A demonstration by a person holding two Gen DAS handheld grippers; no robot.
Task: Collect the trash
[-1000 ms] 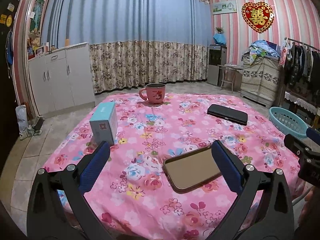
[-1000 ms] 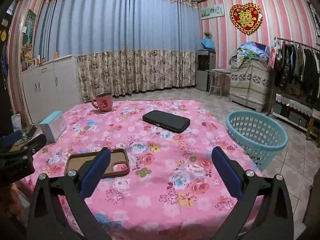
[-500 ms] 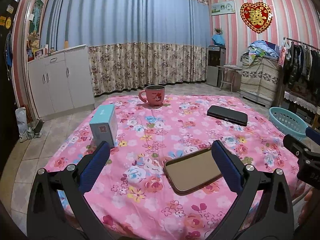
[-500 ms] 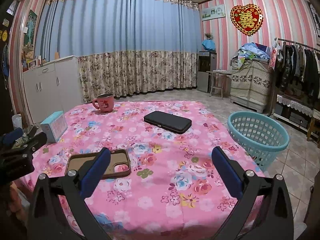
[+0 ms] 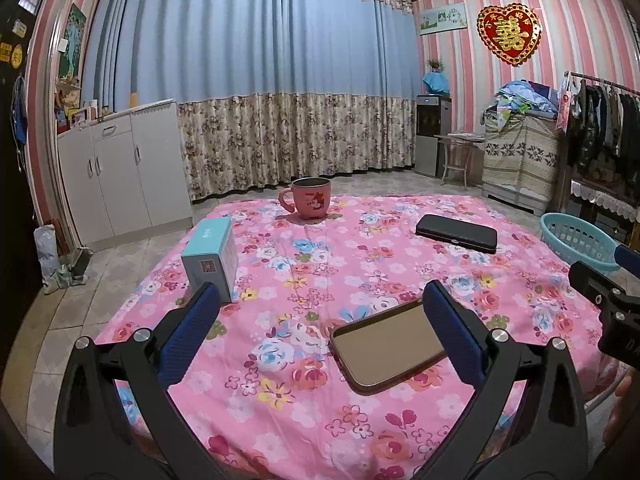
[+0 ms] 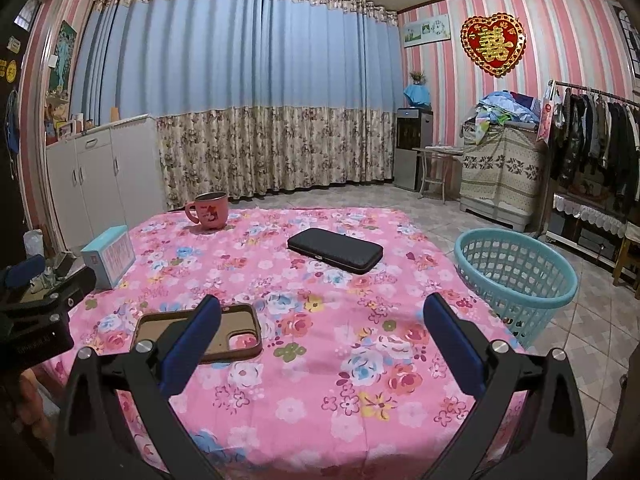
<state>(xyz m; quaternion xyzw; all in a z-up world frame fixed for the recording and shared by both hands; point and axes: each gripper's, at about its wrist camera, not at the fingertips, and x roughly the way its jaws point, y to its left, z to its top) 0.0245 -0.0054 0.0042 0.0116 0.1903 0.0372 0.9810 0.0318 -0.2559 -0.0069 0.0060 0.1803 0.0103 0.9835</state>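
Above floral tablecloth (image 5: 304,272): left gripper (image 5: 320,320) spread wide, holding nothing. Right gripper (image 6: 322,322) likewise spread; phone case (image 6: 224,330) just beyond left gripper, basket (image 6: 516,268) off tablecloth's right edge.

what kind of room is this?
Probably a lived-in home room, bedroom or living room: full-wall curtains, a clothes rack of hung garments, a table under a floral cloth with a mug on it.
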